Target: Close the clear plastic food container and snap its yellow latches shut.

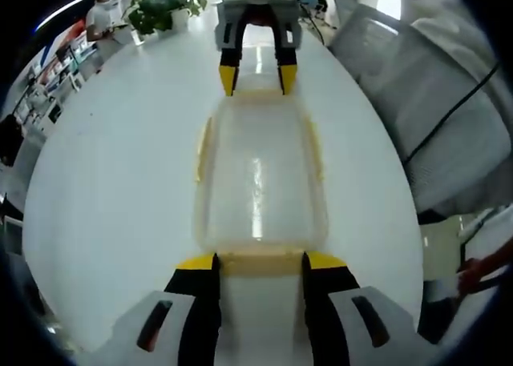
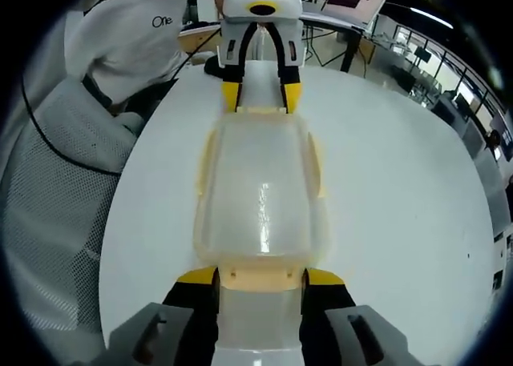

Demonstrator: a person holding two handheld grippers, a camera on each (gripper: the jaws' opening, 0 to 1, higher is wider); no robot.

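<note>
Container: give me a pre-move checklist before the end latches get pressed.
1. Lid seated on the container: ok, it covers the base.
2. Left gripper straddling the near end latch: ok.
3. Right gripper straddling the opposite end latch: ok.
4. End latches snapped down: cannot tell.
5. Side latches snapped: cannot tell.
6. Container flat on the white table: ok.

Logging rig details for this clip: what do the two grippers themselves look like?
Both match: the left gripper and the right gripper have black jaws with yellow tips and pale grey housings behind them, each with a dark slot. Seen head-on across the container, each has a white body, a black arched frame and a yellow-ringed lens on top. The left one, seen from the right gripper view, also shows a small green light.
</note>
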